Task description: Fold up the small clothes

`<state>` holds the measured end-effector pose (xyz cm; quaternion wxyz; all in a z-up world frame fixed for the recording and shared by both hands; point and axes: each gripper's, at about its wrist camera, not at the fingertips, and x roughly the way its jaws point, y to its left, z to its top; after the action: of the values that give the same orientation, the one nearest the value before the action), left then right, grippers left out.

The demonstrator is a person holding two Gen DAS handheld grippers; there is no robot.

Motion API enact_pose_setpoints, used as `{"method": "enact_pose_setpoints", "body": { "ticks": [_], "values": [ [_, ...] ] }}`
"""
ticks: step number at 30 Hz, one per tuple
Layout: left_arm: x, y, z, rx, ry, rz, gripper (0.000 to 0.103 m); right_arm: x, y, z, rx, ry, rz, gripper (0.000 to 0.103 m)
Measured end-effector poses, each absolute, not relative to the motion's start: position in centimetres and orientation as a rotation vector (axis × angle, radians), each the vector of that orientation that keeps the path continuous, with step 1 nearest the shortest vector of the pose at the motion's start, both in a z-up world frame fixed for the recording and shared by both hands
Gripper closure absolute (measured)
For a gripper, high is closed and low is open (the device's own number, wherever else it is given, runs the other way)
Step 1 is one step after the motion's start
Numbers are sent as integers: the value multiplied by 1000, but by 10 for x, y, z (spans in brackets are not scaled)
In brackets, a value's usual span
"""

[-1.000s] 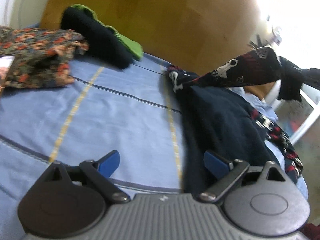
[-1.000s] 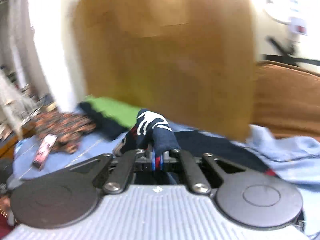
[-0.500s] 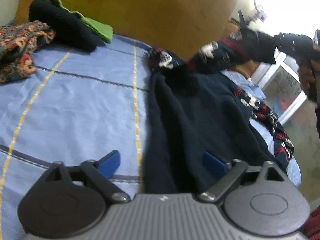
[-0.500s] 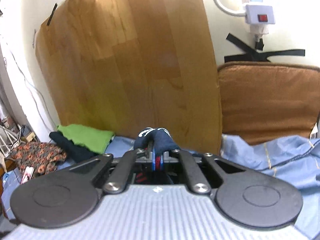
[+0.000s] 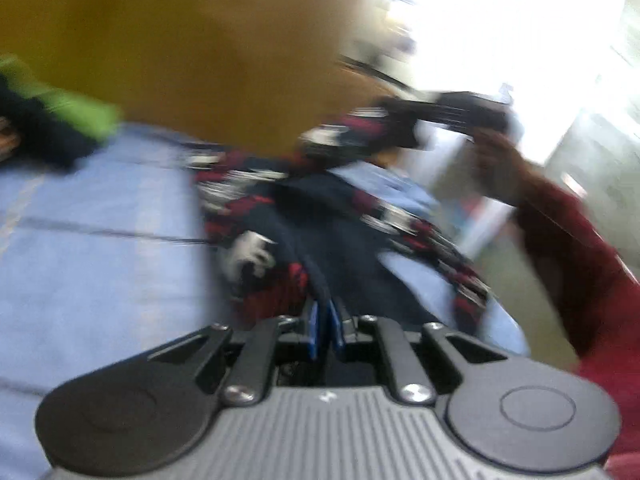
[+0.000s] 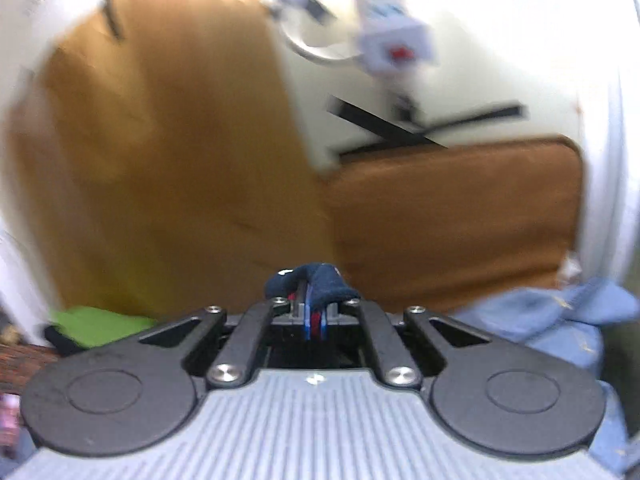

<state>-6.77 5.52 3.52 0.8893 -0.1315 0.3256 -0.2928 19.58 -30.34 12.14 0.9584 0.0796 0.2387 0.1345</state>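
Note:
A dark navy garment (image 5: 332,224) with red and white pattern lies across the blue bed sheet (image 5: 104,248). My left gripper (image 5: 323,320) is shut on its near edge, cloth bunched between the blue pads. My right gripper (image 6: 314,312) is shut on another part of the same garment (image 6: 320,278), held up in the air. In the left wrist view the right gripper (image 5: 404,128) holds that far end raised at upper right, the cloth stretched between both. Both views are blurred.
A folded green and dark garment (image 5: 52,120) lies at the far left, also in the right wrist view (image 6: 96,324). A wooden board (image 6: 172,160) and a brown cushion (image 6: 452,216) lean on the wall. A power strip (image 6: 392,44) hangs above.
My left gripper was open above the garment and has now closed on its near edge. My right gripper has kept its hold and lifted its end higher and to the right.

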Motion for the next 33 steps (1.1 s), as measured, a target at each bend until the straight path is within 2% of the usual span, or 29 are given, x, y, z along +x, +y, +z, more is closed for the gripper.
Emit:
{"method": "enact_pose_setpoints", "body": {
  "ticks": [1,2,4,6,8,13,17,21,24,28,30,31,32,33],
  "values": [
    [-68,39,33,-221,698,-671,86,201,-307,109,145,505,211,93],
    [-67,25,30,-174,728,-719,67,206,-310,96,115,531,146,91],
    [-67,10,22,-86,761,-711,48,213,-318,74,82,622,95,74],
    [-67,17,19,-85,767,-672,47,208,-330,62,121,683,80,60],
    [-66,40,19,-171,759,-635,39,196,-341,59,156,682,71,53],
    [-60,90,16,-390,770,-520,37,160,-353,66,244,661,113,52],
    [-43,91,-2,-496,854,-549,38,126,-327,65,262,680,342,52],
    [-30,72,-25,-525,946,-589,38,76,-302,39,174,751,486,51],
    [-30,67,-27,-530,944,-602,36,38,-309,11,184,833,515,50],
    [-32,76,-34,-596,950,-616,38,-10,-330,-21,294,900,567,49],
    [-34,79,-36,-611,950,-606,58,-32,-328,-39,373,914,605,48],
    [-33,79,-38,-617,965,-603,88,-41,-325,-47,407,893,617,50],
    [-31,80,-39,-629,987,-592,94,-50,-318,-49,414,865,617,69],
    [-27,82,-37,-642,1002,-585,94,-50,-310,-50,408,890,626,93]
  ]
}}
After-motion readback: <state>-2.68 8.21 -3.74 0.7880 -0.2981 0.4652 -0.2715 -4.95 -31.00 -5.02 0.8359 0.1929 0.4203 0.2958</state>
